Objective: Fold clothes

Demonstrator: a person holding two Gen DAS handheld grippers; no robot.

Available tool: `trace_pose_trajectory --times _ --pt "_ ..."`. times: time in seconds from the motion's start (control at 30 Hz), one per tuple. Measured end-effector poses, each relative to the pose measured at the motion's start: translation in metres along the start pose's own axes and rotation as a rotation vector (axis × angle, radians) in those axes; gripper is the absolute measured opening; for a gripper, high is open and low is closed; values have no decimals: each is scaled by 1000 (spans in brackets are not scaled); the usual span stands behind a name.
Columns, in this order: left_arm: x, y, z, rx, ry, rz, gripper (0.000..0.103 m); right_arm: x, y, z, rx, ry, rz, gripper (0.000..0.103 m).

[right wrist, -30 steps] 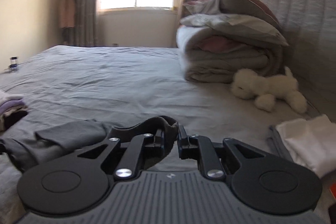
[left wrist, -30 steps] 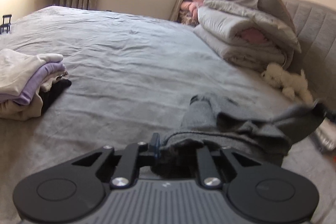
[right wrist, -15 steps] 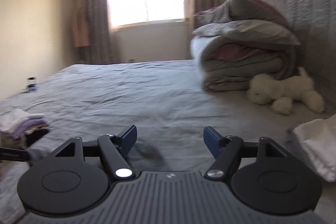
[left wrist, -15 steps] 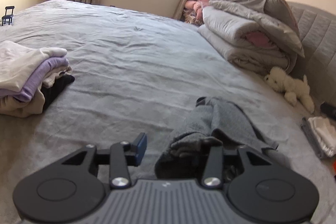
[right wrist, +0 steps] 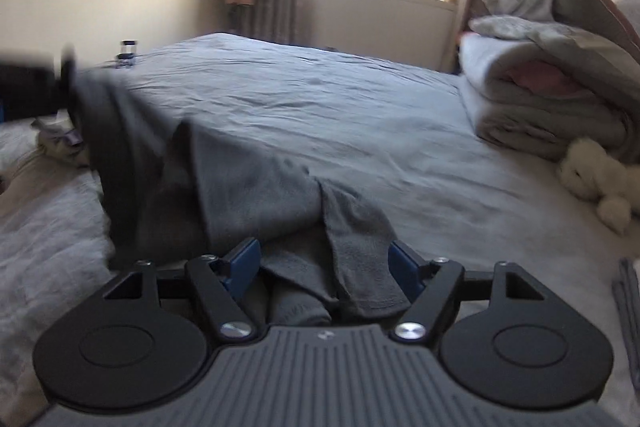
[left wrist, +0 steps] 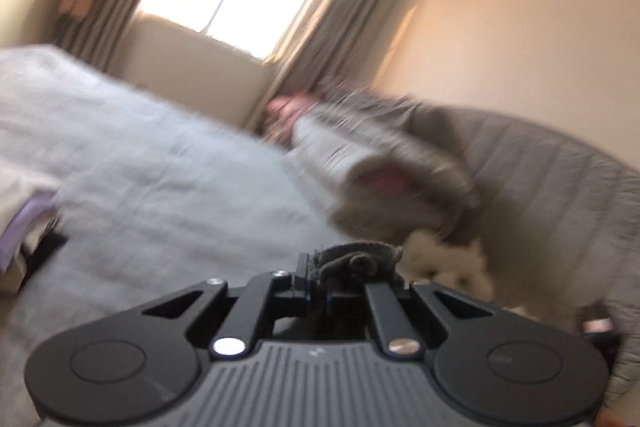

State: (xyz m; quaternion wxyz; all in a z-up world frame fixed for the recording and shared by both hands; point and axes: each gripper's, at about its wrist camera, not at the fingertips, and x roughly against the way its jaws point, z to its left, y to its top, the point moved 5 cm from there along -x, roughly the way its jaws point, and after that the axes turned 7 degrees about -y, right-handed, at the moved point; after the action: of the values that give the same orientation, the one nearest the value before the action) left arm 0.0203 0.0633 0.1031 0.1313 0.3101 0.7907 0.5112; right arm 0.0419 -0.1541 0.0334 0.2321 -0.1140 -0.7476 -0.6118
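So my left claw (left wrist: 320, 287) has clamped back down on a bunched edge of the dark grey garment (right wrist: 256, 183). Half a second ago it was spread wide with the cloth just lying slumped on the bed (right wrist: 360, 115); now it's pinching a wad and it has swung upward fast, hence the blur all over the left view. From the right wrist view you can see that corner of the garment hoisted at the far left, with the rest draping down to the sheet and a tongue of it running toward me.

My right claw (right wrist: 324, 267) is spread wide, blue pads either side of that tongue of fabric, with no grip on it. A second ago it was shut on the garment, so it let go and has come back in low over the cloth.

My read: the piece is being picked up again to get shaken out or re-laid, not folded flat at this point. It's hanging rumpled, one end up, one end on the bed.

Count: one grey garment in play, one stack of folded clothes (left wrist: 24, 219) off to the left, one pile of rolled bedding (right wrist: 552, 75) by the headboard, one white plush toy (right wrist: 600, 183), two claws.
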Motion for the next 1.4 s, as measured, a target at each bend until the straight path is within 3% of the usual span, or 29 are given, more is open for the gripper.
trace_pose_trajectory --times 0.1,0.17,0.23,0.33,0.4,0.43,0.47,0.5,0.53,0.57,0.67,0.83,0.9,0.97,1.0,1.17,1.3,1.37,1.4 --pt "5 1 0 3 -20 -20 6 -5 -4 11 23 36 22 83" --pt "9 2 1 28 -53 -35 6 -9 -7 20 63 36 21 95" --pt "12 3 -3 43 -113 -46 6 -11 -8 29 111 40 1 98" --pt "14 -1 -19 35 -261 -14 6 -8 -2 35 92 67 -53 98" --pt "9 -11 -33 -36 -277 28 6 3 5 38 53 142 -121 98" --pt "6 -16 -40 -77 -277 51 6 8 9 39 35 175 -152 91" --pt "3 -22 -46 -119 -276 74 7 11 12 39 27 192 -172 68" --pt "2 -24 -47 -126 -268 86 7 13 15 37 14 201 -187 55" --pt "1 -24 -44 -115 -257 93 7 12 18 31 -14 180 -186 28" --pt "1 -23 -39 -92 -241 93 8 11 21 24 -44 159 -189 19" --pt "1 -16 -19 -11 -170 86 12 21 34 -5 -152 99 -261 19" --pt "-9 -25 -5 26 -97 135 13 66 51 -44 -300 124 -422 19" --pt "-14 -30 -11 29 -112 152 27 83 57 -58 -351 137 -478 20" --pt "-16 -33 -21 26 -145 160 45 89 60 -61 -317 172 -461 22" --pt "-16 -35 -26 21 -162 163 52 87 60 -61 -296 143 -442 22" --pt "-17 -52 -52 -47 -212 197 81 76 51 -71 -330 108 -404 22" --pt "-27 -73 -65 -163 -186 254 86 110 54 -79 -437 143 -568 22" --pt "-30 -79 -67 -182 -174 266 86 131 59 -79 -495 246 -626 24" --pt "-31 -82 -67 -187 -169 271 86 140 62 -76 -514 341 -633 24"
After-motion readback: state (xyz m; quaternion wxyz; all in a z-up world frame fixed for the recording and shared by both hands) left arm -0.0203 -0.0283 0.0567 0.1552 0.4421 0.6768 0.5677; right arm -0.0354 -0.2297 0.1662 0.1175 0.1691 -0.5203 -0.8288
